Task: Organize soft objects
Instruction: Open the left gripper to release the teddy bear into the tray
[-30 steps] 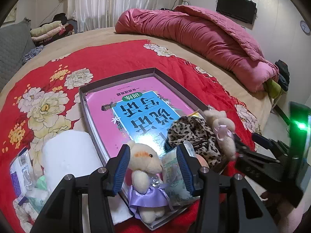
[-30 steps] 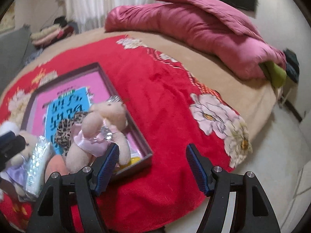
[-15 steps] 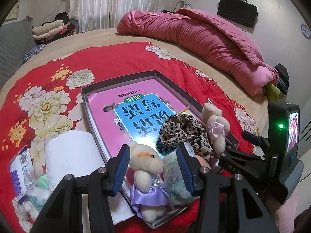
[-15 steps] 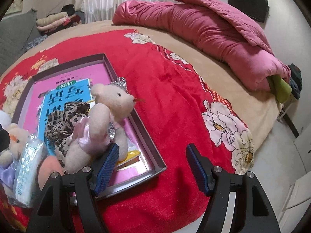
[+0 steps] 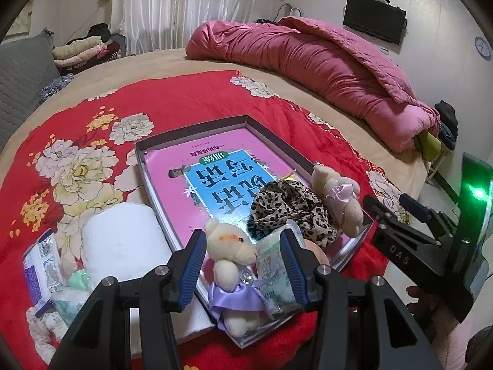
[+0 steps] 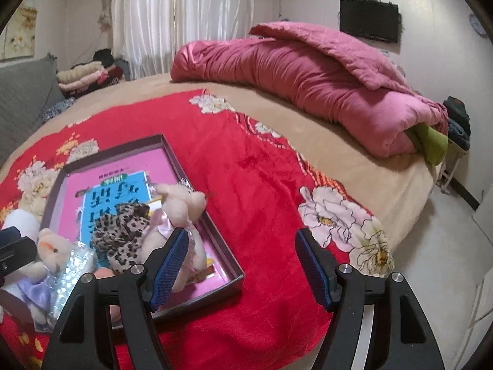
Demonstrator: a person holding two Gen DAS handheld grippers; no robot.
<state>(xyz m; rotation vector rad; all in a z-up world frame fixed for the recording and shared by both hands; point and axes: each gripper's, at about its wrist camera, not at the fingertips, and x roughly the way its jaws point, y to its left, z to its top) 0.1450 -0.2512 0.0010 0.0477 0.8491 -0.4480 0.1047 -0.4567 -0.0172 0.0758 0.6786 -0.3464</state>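
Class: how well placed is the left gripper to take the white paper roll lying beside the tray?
Probably yes. The left gripper is open above the purple-skirted bear; the white paper roll lies uncovered just left of it.

Red floral blanket (image 5: 191, 98); leopard-print cloth (image 5: 289, 206); pink quilt (image 5: 323, 61)

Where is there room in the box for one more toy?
The far half of the box is bare, over the pink book. The near end is crowded: purple-dress bear, leopard cloth, pink-bow bear. The red blanket right of it is free too.
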